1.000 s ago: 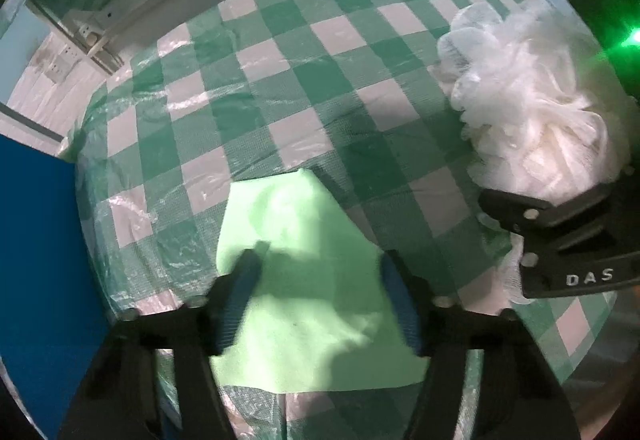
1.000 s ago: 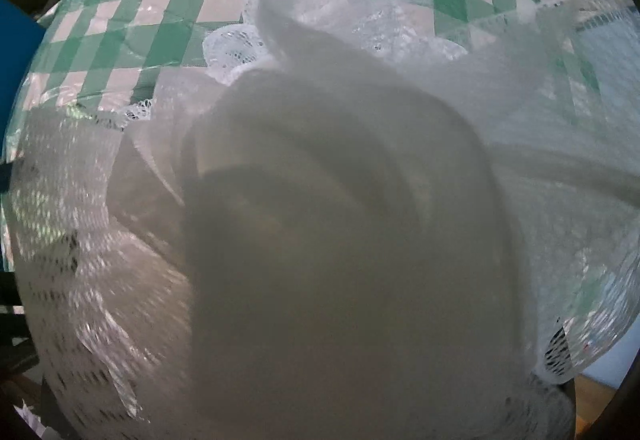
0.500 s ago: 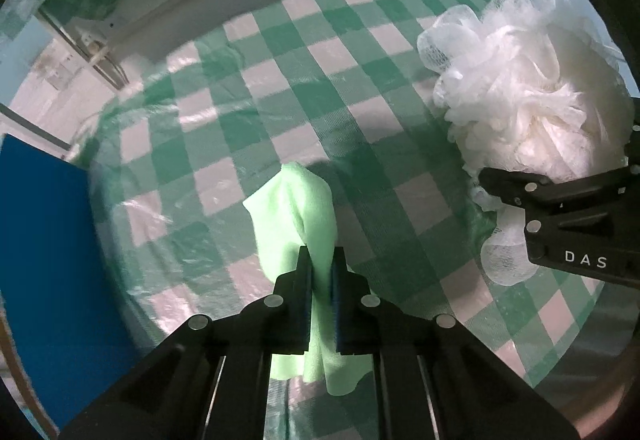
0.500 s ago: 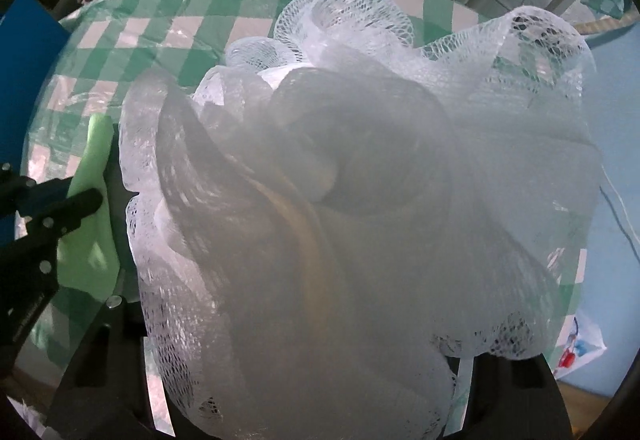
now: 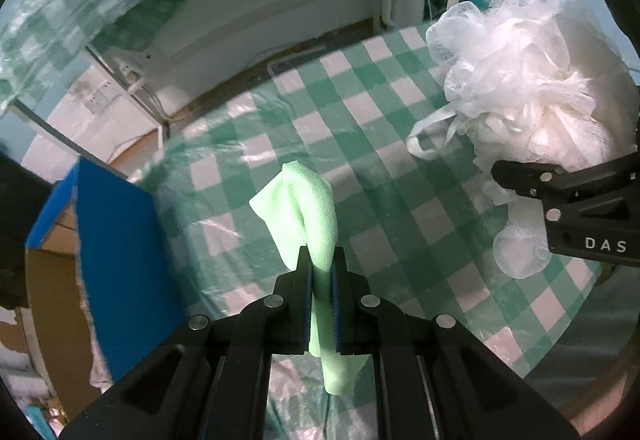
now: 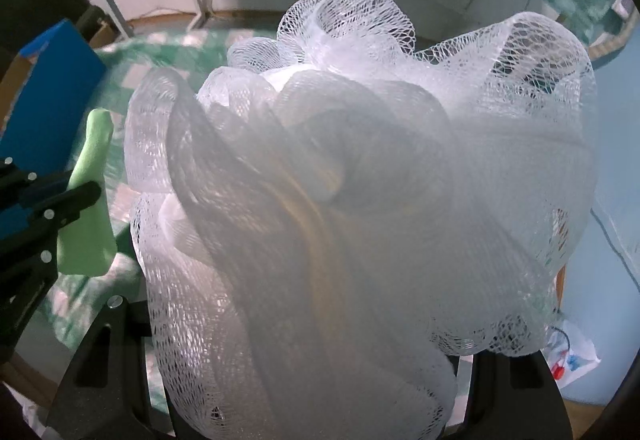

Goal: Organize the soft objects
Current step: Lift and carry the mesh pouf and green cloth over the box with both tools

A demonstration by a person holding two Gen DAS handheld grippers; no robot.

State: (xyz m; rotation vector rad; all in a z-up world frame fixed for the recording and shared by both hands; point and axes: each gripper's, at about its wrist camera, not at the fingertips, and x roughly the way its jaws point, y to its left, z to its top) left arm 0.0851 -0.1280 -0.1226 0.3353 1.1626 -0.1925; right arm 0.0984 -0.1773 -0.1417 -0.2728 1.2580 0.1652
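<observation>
Left gripper point(image 5: 322, 264) was clamped on the green cloth point(image 5: 308, 208), held above the table point(image 5: 400, 176) near its left edge. Right gripper point(image 5: 560, 196) carried the mesh sponge point(image 6: 360, 200); its jaws hidden. Blue box point(image 5: 116, 240) lay left, nearer the left gripper.

Green cloth point(image 5: 310, 216) now pinched and lifted, mesh pouf point(image 5: 532, 88) seemingly raised too

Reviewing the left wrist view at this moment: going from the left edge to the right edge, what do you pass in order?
Blue box → green cloth pinched in the left gripper → bare stretch of checked tablecloth → white mesh bath pouf, held by the right gripper.
</observation>
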